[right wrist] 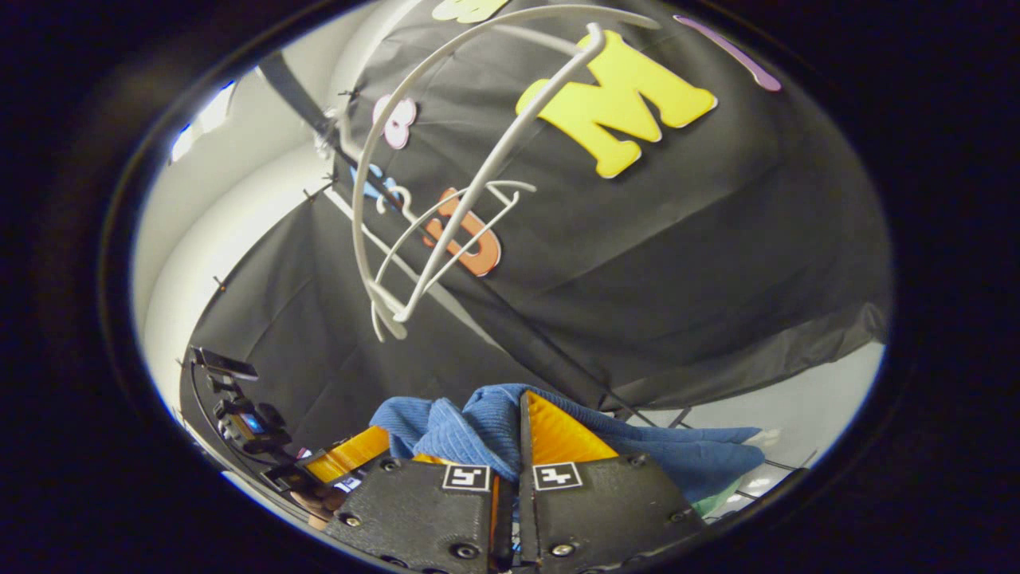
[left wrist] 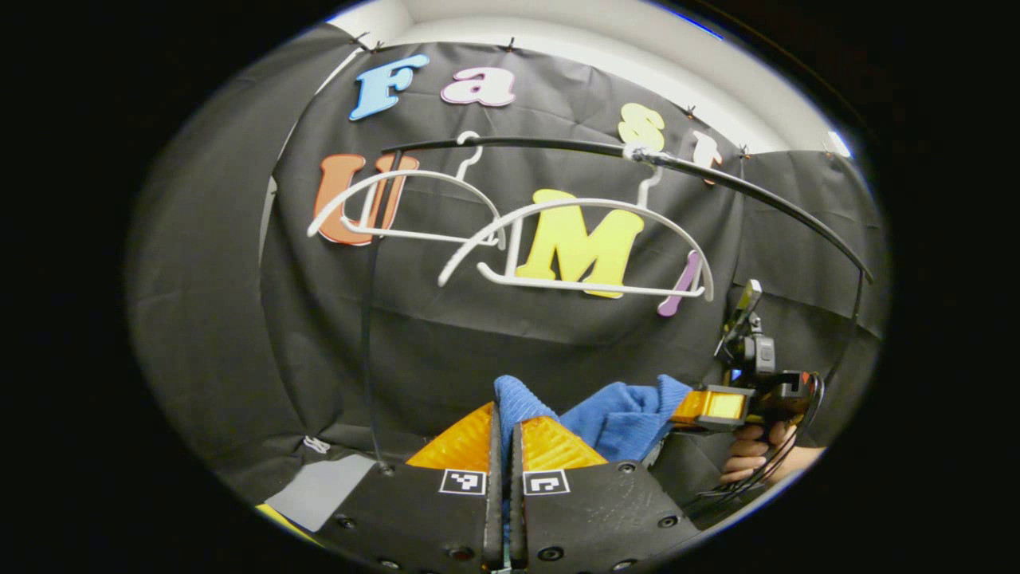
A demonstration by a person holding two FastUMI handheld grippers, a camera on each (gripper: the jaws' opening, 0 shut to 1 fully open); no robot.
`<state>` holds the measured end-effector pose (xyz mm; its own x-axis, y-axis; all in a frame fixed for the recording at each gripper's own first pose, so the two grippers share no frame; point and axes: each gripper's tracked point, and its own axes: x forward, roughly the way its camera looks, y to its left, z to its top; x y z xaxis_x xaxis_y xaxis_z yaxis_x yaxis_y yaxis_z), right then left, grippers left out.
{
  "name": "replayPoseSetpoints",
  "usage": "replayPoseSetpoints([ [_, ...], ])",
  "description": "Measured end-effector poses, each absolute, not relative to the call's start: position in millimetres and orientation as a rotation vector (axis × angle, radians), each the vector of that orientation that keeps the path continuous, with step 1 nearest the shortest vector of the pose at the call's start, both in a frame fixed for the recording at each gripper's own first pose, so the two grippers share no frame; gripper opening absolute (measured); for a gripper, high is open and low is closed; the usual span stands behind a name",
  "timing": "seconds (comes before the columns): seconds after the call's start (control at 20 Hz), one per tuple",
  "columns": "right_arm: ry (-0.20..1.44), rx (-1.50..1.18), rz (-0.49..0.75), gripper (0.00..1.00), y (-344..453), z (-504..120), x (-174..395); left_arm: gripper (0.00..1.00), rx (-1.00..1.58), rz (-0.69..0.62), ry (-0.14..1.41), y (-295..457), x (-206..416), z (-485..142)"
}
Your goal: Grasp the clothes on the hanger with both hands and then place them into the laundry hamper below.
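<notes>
A thin black clothes rail (left wrist: 558,145) arcs across the top of the left gripper view in front of the black cloth wall, with a slim black upright post (left wrist: 368,335) dropping from its left end toward the floor. Two bare white plastic hangers hook over that rail: the nearer white hanger (left wrist: 574,209) hangs toward the right and the farther white hanger (left wrist: 398,179) sits to its left, both with nothing draped on them. In the right gripper view the nearer white hanger (right wrist: 478,167) looms large and tilted overhead, with the other one smaller behind it. The blue ribbed knit garment (left wrist: 613,414) is off the hangers and stretched low between the two tools, below the rail. In the left gripper view the left tool (left wrist: 504,434) has its fingers drawn almost together with a fold of the blue cloth pinched between them and rising just above the tips. Farther right in the same view the right tool (left wrist: 693,406) meets the other end of the garment, gripped by a person's hand (left wrist: 753,454) with cables trailing beside it. In the right gripper view the right tool (right wrist: 510,446) is likewise nearly closed, clamped on the blue garment (right wrist: 478,430), which bunches over the fingers and spreads away to the right. The left tool (right wrist: 351,454) appears low at the left there, touching the same cloth.
</notes>
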<state>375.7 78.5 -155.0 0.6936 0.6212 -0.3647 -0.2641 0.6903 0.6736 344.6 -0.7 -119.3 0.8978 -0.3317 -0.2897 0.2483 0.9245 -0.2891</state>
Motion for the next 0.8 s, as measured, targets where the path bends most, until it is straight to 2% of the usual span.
replayPoseSetpoints([
  [0.3, 0.693, 0.659, 0.61, 0.07, 113.9, -178.3, 366.7, 0.03, -0.257, -0.342, 0.367, -15.6, 338.9, -131.0],
  [0.35, 0.723, 0.656, 0.589, 0.07, 111.9, -196.7, 368.6, 0.09, -0.265, -0.345, 0.39, -17.3, 339.1, -142.6],
  [0.4, 0.764, 0.663, 0.555, 0.07, 108.0, -216.3, 372.8, 0.03, -0.272, -0.343, 0.421, -18.2, 338.8, -156.8],
  [0.8, 1.005, 0.586, 0.387, 0.07, 97.5, -342.9, 374.3, 0.04, -0.334, -0.272, 0.647, -4.2, 341.3, -274.3],
])
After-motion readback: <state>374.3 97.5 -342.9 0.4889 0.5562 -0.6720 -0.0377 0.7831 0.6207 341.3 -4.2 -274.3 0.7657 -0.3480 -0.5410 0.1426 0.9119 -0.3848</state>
